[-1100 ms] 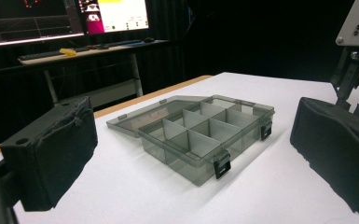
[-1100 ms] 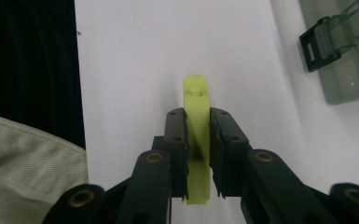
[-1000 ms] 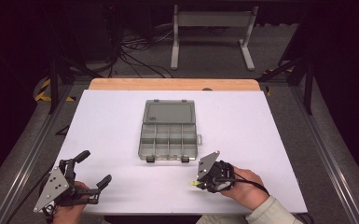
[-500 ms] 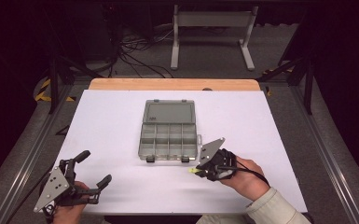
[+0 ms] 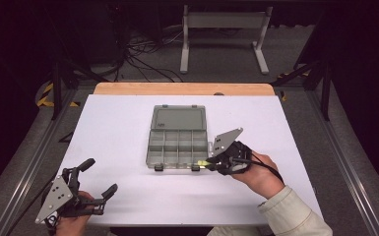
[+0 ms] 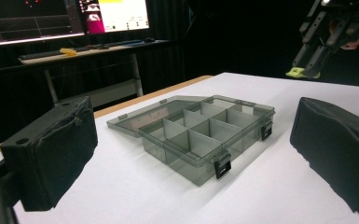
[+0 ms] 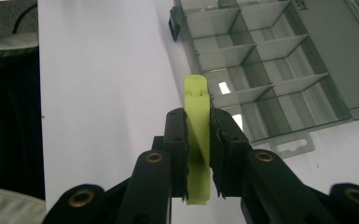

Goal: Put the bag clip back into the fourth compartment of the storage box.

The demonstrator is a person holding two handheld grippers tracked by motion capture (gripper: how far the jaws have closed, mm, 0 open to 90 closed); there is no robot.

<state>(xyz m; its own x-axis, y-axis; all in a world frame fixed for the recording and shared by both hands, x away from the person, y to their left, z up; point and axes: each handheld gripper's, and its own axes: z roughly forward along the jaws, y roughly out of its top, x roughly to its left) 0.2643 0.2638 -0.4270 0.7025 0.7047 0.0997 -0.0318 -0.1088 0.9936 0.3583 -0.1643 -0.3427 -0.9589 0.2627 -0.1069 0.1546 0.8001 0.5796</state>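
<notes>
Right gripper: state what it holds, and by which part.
The right gripper is shut on a flat yellow-green plastic piece, clamped across its two flat faces at mid-length, with one end sticking out past the fingertips. The left gripper holds nothing.

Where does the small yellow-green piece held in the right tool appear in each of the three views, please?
High view: the yellow-green piece is right of centre, at the right tool tip, by the organizer box's near right corner.
Left gripper view: the piece is top right, below the dark tool, above the table.
Right gripper view: centre, clamped upright.
Shared landmark: the open grey organizer box.
</notes>
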